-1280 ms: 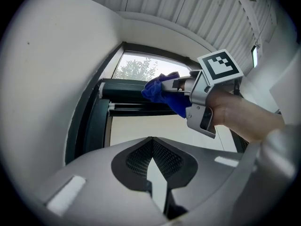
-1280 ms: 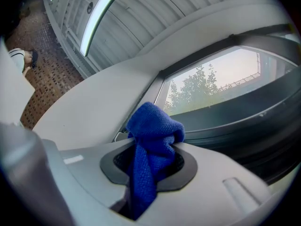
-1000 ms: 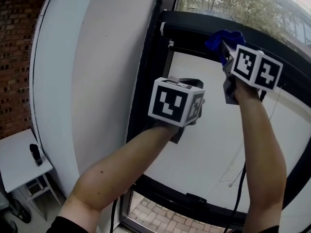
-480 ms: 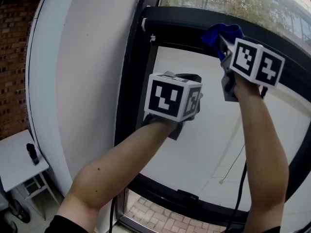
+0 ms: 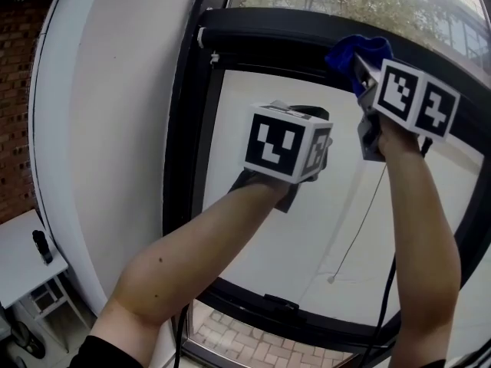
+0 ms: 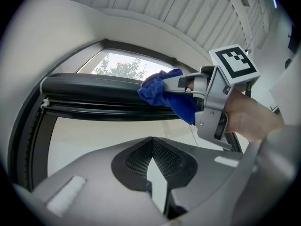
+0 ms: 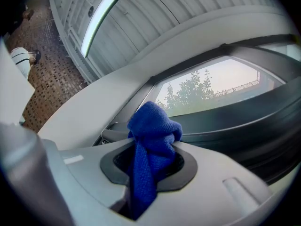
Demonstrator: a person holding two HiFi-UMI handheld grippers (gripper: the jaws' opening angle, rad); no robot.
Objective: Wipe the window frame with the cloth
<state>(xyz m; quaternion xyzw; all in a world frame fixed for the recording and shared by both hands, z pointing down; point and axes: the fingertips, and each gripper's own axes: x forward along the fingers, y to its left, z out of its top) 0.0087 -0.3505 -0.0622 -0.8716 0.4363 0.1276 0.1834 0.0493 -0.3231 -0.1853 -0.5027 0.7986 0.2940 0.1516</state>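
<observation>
A blue cloth [image 5: 354, 54] is bunched against the black top bar of the window frame [image 5: 268, 33], and my right gripper [image 5: 364, 66] is shut on it. In the right gripper view the cloth [image 7: 151, 145] bulges out between the jaws, right below the dark frame bar [image 7: 244, 126]. My left gripper [image 5: 307, 129] hovers lower, in front of the pale window pane [image 5: 261, 228], jaws pressed together with nothing in them. From the left gripper view I see the cloth [image 6: 162, 92] resting on the frame bar [image 6: 94, 86], with the right gripper [image 6: 183, 84] behind it.
A white wall [image 5: 115, 129] runs along the left of the frame. A small white table [image 5: 19, 271] with a dark object [image 5: 41, 246] stands low at the left. A thin cord [image 5: 360, 221] hangs over the pane. Brick paving [image 5: 253, 343] shows below the frame's bottom bar.
The view has swung so the frame's upper left corner sits further left. The right gripper with the cloth has slid a little right along the top bar; the left gripper moved right too.
</observation>
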